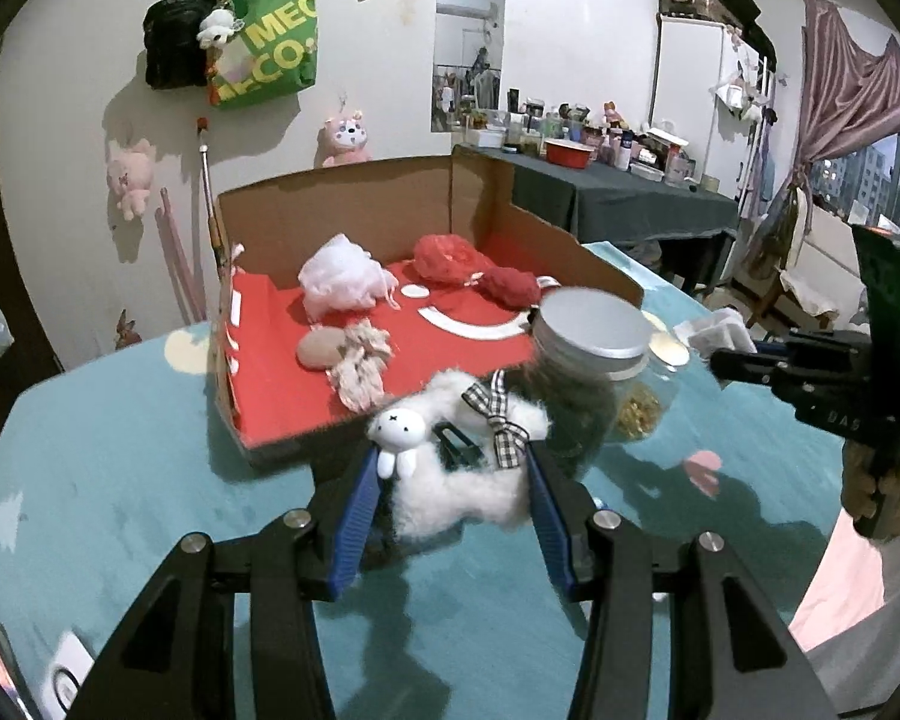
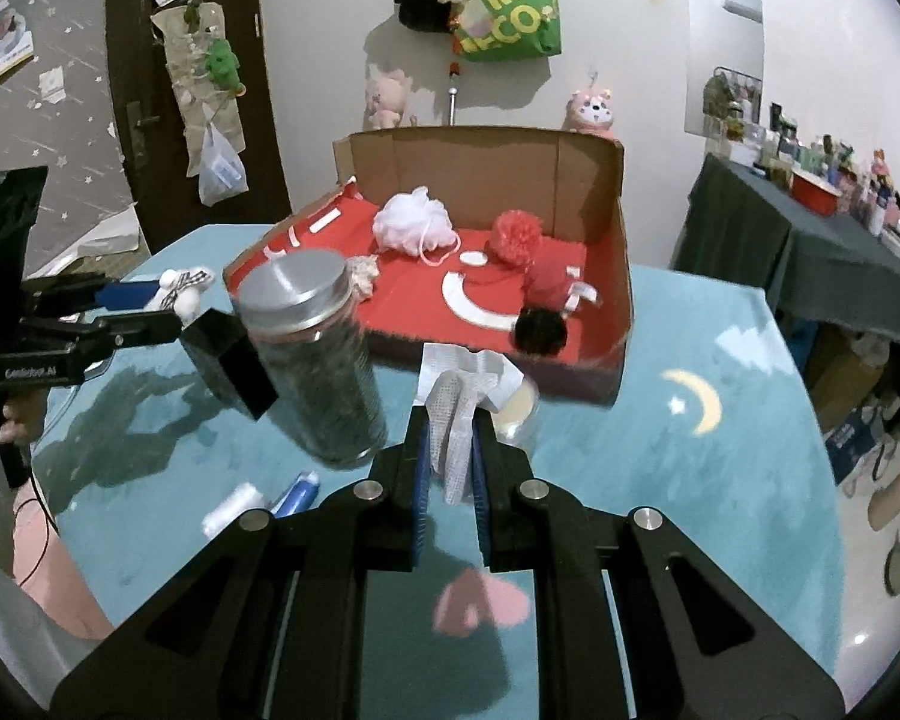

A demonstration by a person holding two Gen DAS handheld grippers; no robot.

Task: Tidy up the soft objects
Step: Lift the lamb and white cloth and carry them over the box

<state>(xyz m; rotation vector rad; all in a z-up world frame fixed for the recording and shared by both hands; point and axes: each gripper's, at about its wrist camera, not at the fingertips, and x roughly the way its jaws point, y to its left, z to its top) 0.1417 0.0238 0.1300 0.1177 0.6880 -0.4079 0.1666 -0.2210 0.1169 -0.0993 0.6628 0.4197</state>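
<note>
My left gripper point(image 1: 453, 468) is shut on a white fluffy plush clip point(image 1: 450, 498) with a small bunny figure and a checked bow, held just above the teal table in front of the cardboard box point(image 1: 342, 210). In the right wrist view that gripper point(image 2: 150, 300) comes in from the left with the plush clip point(image 2: 180, 291). My right gripper point(image 2: 450, 450) is shut on a white mesh cloth point(image 2: 459, 414) close to the box's point(image 2: 621, 276) front wall. The red-floored box holds a white bath pouf point(image 2: 411, 222), a red pouf point(image 2: 516, 234), a black pompom point(image 2: 540, 330), a beige sponge point(image 1: 321, 348) and a pale scrunchie point(image 1: 363, 369).
A glass jar with a silver lid point(image 2: 312, 348) stands between the grippers, right in front of the box. Near it are a black block point(image 2: 228, 354), a white spool point(image 2: 234, 507) and a blue tube point(image 2: 297, 492). A dark side table point(image 1: 624, 198) crowded with bottles stands behind on the right.
</note>
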